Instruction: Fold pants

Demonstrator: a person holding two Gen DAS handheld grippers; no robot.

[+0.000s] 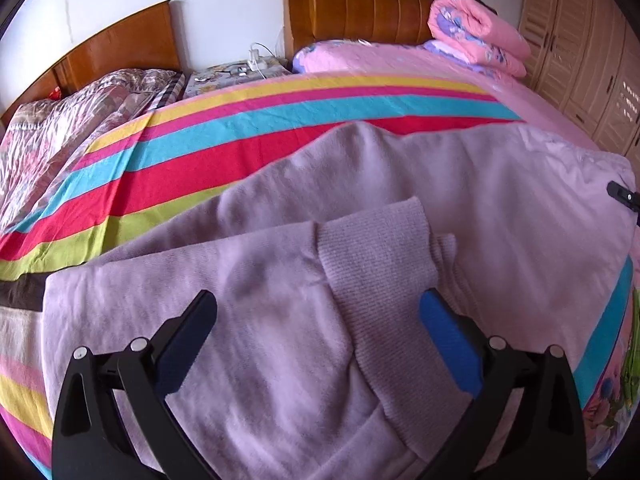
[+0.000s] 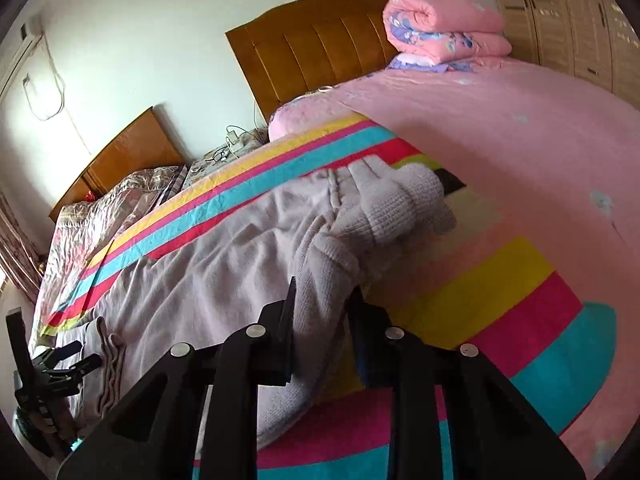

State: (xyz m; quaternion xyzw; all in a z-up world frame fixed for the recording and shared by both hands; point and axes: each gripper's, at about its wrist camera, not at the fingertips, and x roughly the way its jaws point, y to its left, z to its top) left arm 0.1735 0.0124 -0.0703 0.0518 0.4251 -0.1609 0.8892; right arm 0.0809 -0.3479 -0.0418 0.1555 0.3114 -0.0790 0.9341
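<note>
Pants (image 1: pixel 360 184), pale lilac fleece with ribbed knit cuffs, spread across a striped multicolour bed cover (image 1: pixel 200 148).

Left gripper (image 1: pixel 316 316): black two-finger tongs, one finger faced with a blue pad; jaws stand wide apart, gripping nothing. Fleece and one ribbed cuff (image 1: pixel 372 248) lie directly under and between the fingers, the rest of the garment reaching ahead and to the right.

Right gripper (image 2: pixel 320 300): black tongs, jaws narrow, pinched on a fold of ribbed knit fabric (image 2: pixel 320 280) that rises between the fingers. Bulk of the pants lies ahead and to the left.

Surroundings: rolled pink floral quilt (image 2: pixel 444 28) far ahead against the brown wooden headboard (image 2: pixel 320 52); pink sheet (image 2: pixel 520 140) to the right; beige louvred wardrobe (image 1: pixel 580 60) far right.
</note>
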